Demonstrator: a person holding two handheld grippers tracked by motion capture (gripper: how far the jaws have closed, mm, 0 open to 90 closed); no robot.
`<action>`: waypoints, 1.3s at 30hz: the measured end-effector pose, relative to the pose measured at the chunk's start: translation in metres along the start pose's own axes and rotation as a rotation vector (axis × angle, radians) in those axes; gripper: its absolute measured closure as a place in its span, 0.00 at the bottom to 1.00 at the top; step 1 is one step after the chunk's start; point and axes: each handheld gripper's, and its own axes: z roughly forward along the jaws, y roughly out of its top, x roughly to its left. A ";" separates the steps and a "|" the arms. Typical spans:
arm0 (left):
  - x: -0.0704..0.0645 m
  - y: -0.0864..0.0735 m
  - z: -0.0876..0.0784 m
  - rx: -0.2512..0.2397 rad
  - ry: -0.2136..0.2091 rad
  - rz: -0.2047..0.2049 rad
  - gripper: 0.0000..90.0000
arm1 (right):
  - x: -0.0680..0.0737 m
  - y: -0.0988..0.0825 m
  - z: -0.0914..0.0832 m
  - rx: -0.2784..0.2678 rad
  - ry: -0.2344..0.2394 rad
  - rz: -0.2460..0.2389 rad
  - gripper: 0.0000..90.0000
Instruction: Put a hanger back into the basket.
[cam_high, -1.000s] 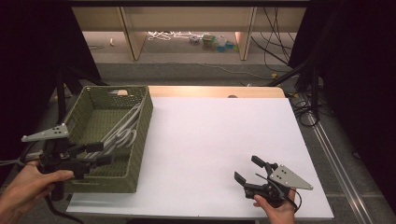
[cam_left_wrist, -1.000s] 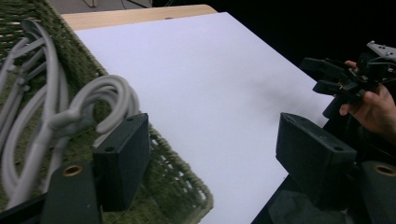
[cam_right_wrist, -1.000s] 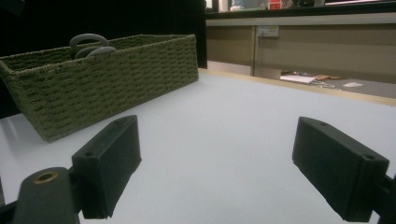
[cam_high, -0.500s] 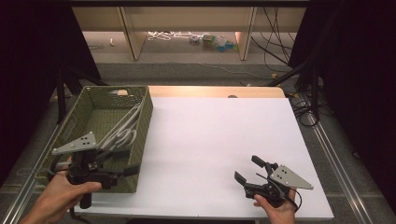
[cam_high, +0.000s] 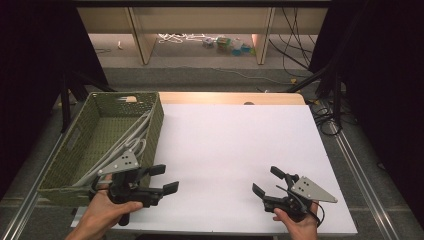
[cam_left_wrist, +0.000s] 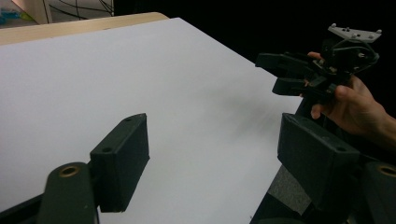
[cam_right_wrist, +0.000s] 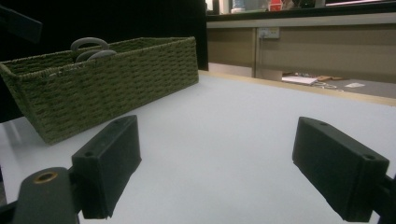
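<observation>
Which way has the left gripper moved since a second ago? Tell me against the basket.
Yes. The left gripper has moved rightward, off the green woven basket's left near corner, to its right near corner, jaws open over the white tabletop.

The basket (cam_high: 75, 150) at the left is olive green with a woven, ribbed weave pattern. The utensils (cam_high: 131, 137) lying in it are pale grey. The table (cam_high: 225, 145) top is plain white, edged at the far side by a light wood strip (cam_high: 230, 98). Both the left gripper (cam_high: 161, 179) and the right gripper (cam_high: 268, 181) are matt black, each topped by a grey plate. The surroundings to left and right are black.
</observation>
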 end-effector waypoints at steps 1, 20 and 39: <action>0.001 -0.001 0.004 0.000 -0.002 0.003 0.27 | 0.000 0.000 0.000 0.003 0.000 -0.001 0.18; 0.018 -0.030 0.044 -0.068 0.034 0.039 0.21 | 0.001 0.002 -0.005 0.042 -0.009 -0.021 0.18; 0.020 -0.070 0.038 -0.204 0.093 0.169 0.18 | 0.007 0.003 -0.003 0.021 -0.001 -0.032 0.18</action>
